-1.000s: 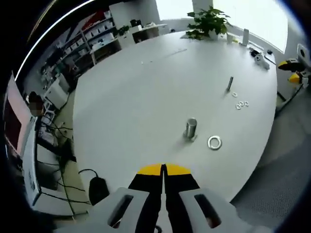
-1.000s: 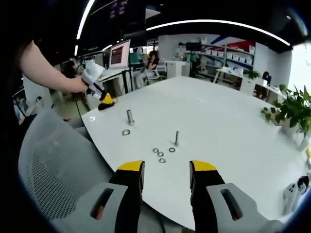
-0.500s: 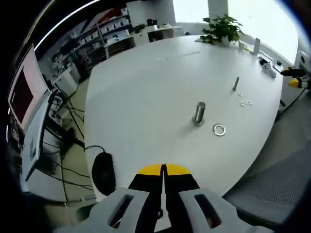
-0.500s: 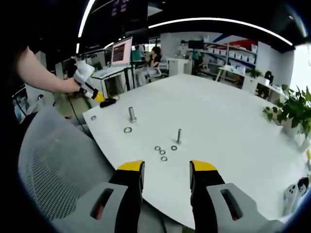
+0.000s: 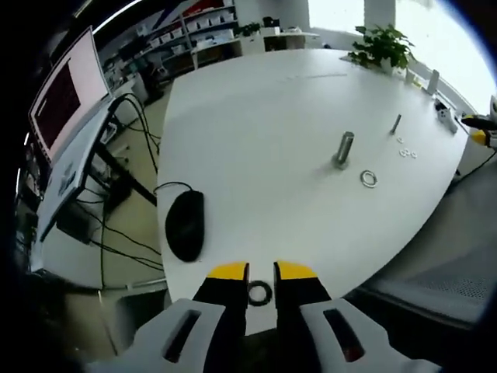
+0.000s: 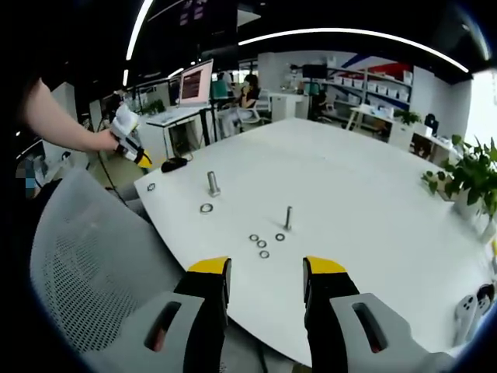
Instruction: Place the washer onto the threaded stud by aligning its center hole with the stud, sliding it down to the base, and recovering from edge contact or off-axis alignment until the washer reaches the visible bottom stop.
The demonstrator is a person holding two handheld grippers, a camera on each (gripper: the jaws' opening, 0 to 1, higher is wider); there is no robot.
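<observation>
A thick threaded stud (image 5: 344, 149) stands upright on the white table (image 5: 256, 132), with a large washer (image 5: 368, 178) lying flat beside it. Farther off stands a thin stud (image 5: 396, 123) next to some small washers (image 5: 407, 152). Another washer (image 5: 259, 293) lies near the table edge, framed between the tips of my left gripper (image 5: 262, 272), which is open and holds nothing. The right gripper view shows the thick stud (image 6: 211, 183), its washer (image 6: 206, 208), the thin stud (image 6: 288, 217) and the edge washer (image 6: 151, 186). My right gripper (image 6: 265, 272) hangs open off the table's edge.
A black mouse (image 5: 185, 225) lies on the table's corner, its cable running off the edge. A grey mesh chair (image 6: 85, 264) stands against the near edge. A potted plant (image 6: 466, 175) sits at the far side. A hand holds the left gripper (image 6: 140, 158) near the corner.
My left gripper has opened from shut and drawn back towards the table's corner, bringing the mouse and the edge washer into its view. The right gripper has stayed open and still.
</observation>
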